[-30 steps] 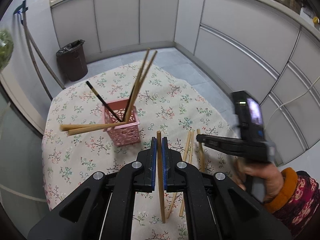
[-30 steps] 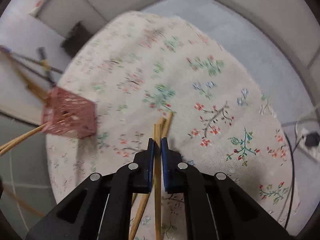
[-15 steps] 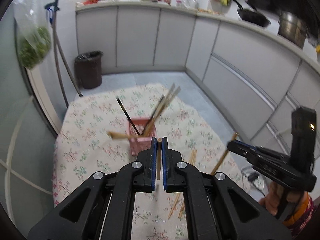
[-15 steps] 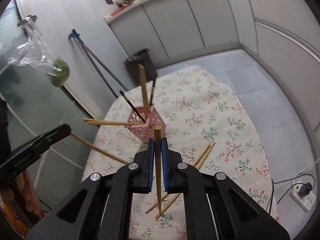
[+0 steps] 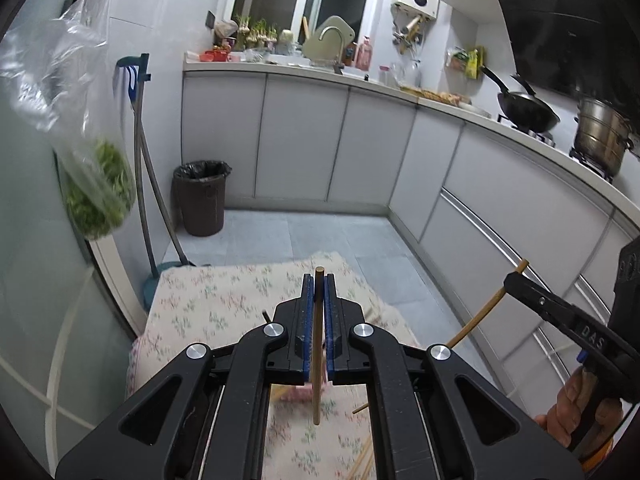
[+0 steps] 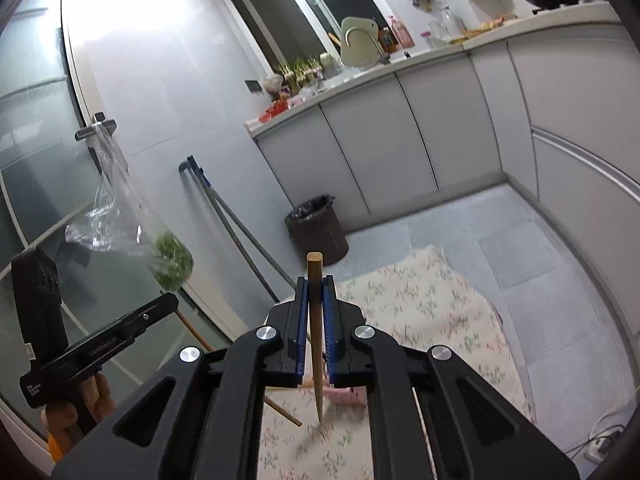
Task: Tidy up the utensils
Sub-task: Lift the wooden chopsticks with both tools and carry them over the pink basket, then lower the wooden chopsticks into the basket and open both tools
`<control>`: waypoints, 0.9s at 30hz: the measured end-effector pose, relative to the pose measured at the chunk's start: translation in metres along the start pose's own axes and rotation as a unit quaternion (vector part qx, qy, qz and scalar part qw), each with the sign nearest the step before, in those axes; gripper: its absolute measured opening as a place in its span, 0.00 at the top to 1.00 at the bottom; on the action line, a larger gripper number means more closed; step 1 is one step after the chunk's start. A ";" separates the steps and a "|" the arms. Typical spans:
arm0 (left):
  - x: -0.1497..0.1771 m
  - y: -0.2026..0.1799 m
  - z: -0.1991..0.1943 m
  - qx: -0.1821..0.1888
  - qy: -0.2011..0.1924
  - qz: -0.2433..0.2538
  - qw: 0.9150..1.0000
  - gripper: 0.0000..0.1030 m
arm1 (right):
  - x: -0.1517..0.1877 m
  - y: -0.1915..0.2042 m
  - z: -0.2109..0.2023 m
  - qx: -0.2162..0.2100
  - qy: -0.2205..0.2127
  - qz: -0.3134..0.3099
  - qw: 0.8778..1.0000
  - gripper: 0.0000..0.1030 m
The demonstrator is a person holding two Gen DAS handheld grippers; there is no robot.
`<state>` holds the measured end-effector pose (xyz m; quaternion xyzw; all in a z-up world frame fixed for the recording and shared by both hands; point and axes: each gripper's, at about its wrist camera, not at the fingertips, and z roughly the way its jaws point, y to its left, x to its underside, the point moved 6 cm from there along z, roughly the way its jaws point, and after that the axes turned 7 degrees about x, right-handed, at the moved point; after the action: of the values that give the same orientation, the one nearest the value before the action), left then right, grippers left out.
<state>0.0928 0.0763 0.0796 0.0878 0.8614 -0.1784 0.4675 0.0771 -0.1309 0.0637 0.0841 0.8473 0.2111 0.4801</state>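
Note:
My left gripper [image 5: 319,280] is shut on a wooden chopstick [image 5: 317,344] that hangs point-down above the floral-cloth table [image 5: 224,300]. My right gripper [image 6: 315,282] is shut on another wooden chopstick [image 6: 316,336], also point-down. The pink basket [image 6: 346,394] shows only as a blurred strip behind the jaws, also in the left wrist view [image 5: 298,394]. The right gripper appears at the right of the left wrist view [image 5: 516,276], the left gripper at the left of the right wrist view [image 6: 170,304]. Loose chopsticks [image 5: 362,458] lie on the cloth.
White kitchen cabinets [image 5: 360,148] run along the back and right. A dark trash bin [image 5: 202,202] stands on the tiled floor beside a mop [image 5: 140,152]. A plastic bag of greens [image 5: 96,196] hangs at the left by a glass door.
Both grippers have tilted upward and risen, each still holding its chopstick. The view now takes in the kitchen counter and window, and the basket has slid down behind the jaws.

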 end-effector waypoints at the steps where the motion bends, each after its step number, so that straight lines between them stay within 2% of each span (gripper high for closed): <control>1: -0.005 0.002 0.006 -0.002 -0.003 -0.004 1.000 0.96 | -0.002 0.001 0.003 0.000 -0.002 -0.001 1.000 0.93; 6: -0.013 0.011 0.028 -0.016 -0.004 -0.009 1.000 0.96 | -0.010 0.010 0.022 0.003 -0.016 -0.018 1.000 0.93; 10: -0.007 0.022 0.048 -0.031 0.004 -0.007 0.999 0.95 | -0.013 0.014 0.034 0.007 -0.026 -0.025 0.999 0.93; 14: 0.013 0.030 0.067 -0.040 0.037 -0.003 0.999 0.94 | -0.008 0.014 0.046 0.002 -0.018 -0.023 1.000 0.93; 22: 0.020 0.045 0.048 -0.036 0.016 -0.053 0.998 0.73 | -0.004 0.020 0.050 0.009 -0.027 -0.032 0.999 0.93; 27: 0.021 0.054 0.037 -0.044 0.002 -0.075 0.996 0.67 | -0.001 0.027 0.057 0.021 -0.039 -0.045 0.998 0.93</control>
<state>0.1268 0.1110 0.0317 0.0029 0.8735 -0.1747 0.4543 0.1248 -0.0916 0.0506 0.0641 0.8353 0.1675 0.5197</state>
